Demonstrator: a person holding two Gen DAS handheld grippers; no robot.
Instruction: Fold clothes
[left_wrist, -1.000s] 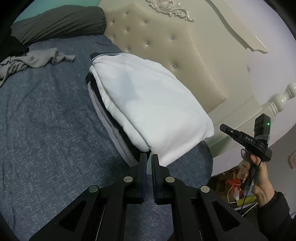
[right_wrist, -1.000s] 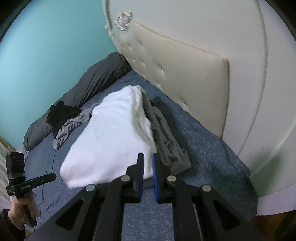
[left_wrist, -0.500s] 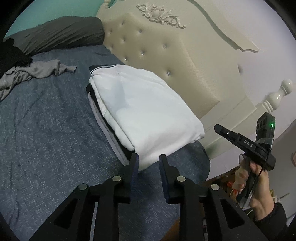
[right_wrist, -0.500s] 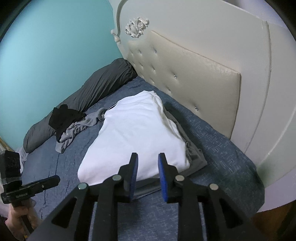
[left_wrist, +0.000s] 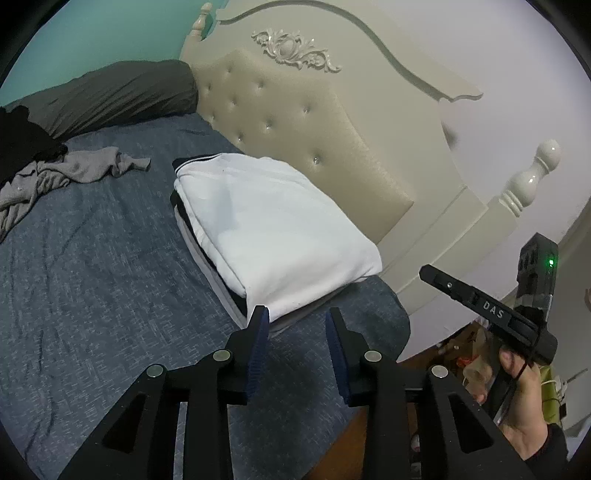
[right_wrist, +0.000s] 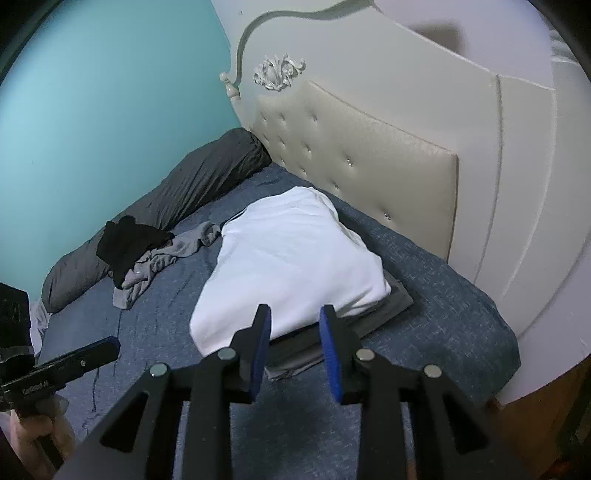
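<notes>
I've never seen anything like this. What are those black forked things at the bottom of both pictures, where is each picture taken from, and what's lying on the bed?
There is no robot. A person holds a hand tool in each hand, each with two fingers and a wide-angle camera looking along them. One picture comes from the left gripper, the other from the right gripper. Both are open and hold nothing. Each camera also catches the other tool: the right hand shows at the edge of the left view.

On the blue bedspread, near the padded headboard, sits a stack of folded clothes with a white garment on top. Farther off lie a crumpled grey garment and a black garment, not yet folded, beside a dark pillow.
</notes>
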